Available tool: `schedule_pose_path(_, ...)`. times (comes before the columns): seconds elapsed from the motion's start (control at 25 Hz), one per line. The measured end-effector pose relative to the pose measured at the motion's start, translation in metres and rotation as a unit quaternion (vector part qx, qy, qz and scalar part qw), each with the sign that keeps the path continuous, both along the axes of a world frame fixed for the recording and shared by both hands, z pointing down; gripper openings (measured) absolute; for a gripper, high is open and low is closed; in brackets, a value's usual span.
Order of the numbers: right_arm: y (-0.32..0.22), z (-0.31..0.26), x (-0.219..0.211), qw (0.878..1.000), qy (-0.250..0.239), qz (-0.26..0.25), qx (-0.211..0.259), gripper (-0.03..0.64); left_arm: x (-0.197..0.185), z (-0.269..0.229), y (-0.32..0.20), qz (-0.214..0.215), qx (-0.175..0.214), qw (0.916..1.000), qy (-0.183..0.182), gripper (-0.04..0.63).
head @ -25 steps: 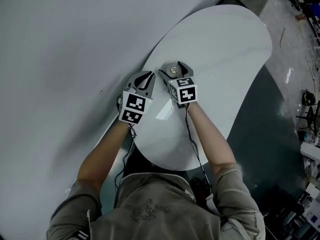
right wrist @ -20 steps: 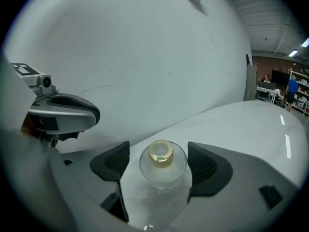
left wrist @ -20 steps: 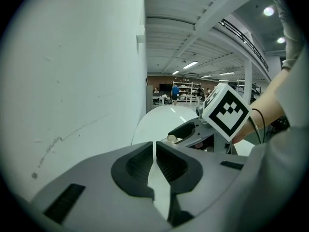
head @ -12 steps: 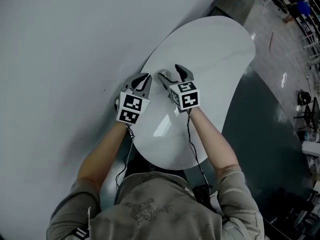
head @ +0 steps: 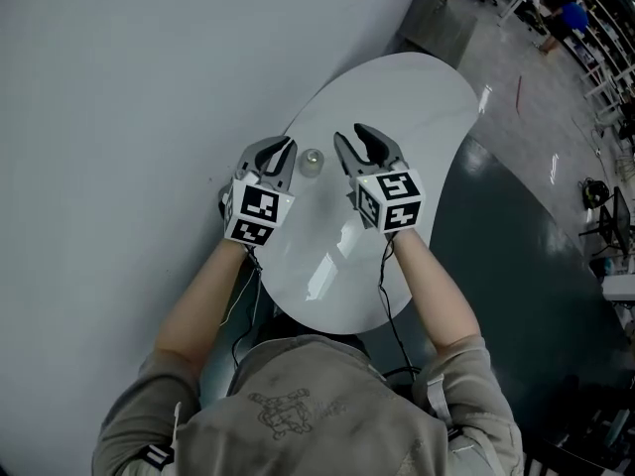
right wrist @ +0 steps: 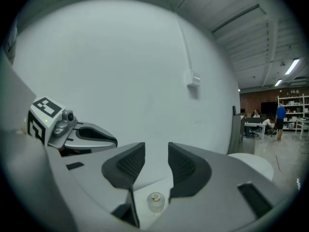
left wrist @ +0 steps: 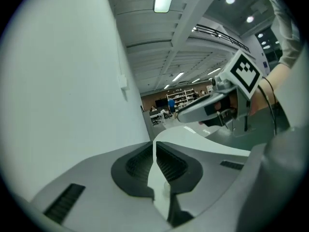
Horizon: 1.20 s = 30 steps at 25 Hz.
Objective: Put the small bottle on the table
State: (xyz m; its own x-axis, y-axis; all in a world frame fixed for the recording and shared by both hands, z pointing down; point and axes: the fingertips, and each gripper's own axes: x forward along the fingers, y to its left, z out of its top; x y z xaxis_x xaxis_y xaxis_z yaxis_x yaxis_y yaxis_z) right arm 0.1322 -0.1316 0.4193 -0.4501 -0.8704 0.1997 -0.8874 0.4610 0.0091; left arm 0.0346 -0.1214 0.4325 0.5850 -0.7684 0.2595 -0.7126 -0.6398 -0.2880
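The small clear bottle (head: 312,162) with a metal cap stands upright on the white table (head: 407,97), free of both grippers. In the right gripper view the bottle (right wrist: 155,201) shows below and in front of the jaws, not between the pads. My right gripper (head: 349,133) is to the bottle's right; its jaws are closing with nothing between them and a gap still shows. My left gripper (head: 282,149) sits just left of the bottle, its jaws together with only a thin slit (left wrist: 154,146).
A plain grey-white wall (head: 129,77) runs along the table's left edge. Dark floor (head: 516,246) lies to the right of the table. Far off are desks, shelves and people (right wrist: 270,117).
The right gripper, which had the bottle between its wide jaws, has drawn off to the right and its jaws have narrowed. The bottle now stands alone between the two grippers.
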Motion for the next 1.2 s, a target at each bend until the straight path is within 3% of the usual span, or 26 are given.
schedule_pose_path(0.16, -0.087, -0.038, 0.011, 0.999, -0.003, 0.025, 0.047, 0.097, 0.002, -0.016, -0.099, 0.023, 0.023, 0.9995, -0.005, 0.032)
schedule_pose_path(0.24, -0.096, -0.06, 0.012, 0.998, -0.01, 0.032, 0.06, 0.077, 0.0, -0.03, -0.114, 0.035, 0.028, 0.999, -0.005, 0.032)
schedule_pose_path(0.44, -0.052, -0.101, 0.016, 0.995, -0.003, 0.034, 0.093, 0.049, -0.001, -0.071, -0.083, 0.056, 0.033, 0.997, 0.041, 0.032)
schedule_pose_path(0.6, -0.027, -0.108, 0.02, 0.994, -0.032, 0.034, 0.096, 0.044, -0.002, -0.087, -0.068, 0.069, 0.048, 0.9947, 0.059, 0.032)
schedule_pose_path(0.8, 0.009, -0.13, 0.021, 0.992, -0.057, 0.032, 0.11, 0.038, 0.0, -0.109, -0.043, 0.096, 0.039, 0.9902, 0.094, 0.032)
schedule_pose_path(1.0, 0.039, -0.141, 0.019, 0.992, -0.053, 0.029, 0.109, 0.034, -0.002, -0.122, -0.026, 0.104, 0.06, 0.9889, 0.088, 0.032)
schedule_pose_path(1.2, 0.061, -0.108, 0.025, 0.995, -0.034, 0.041, 0.09, 0.034, 0.008, -0.09, -0.008, 0.122, 0.051, 0.9887, 0.07, 0.032)
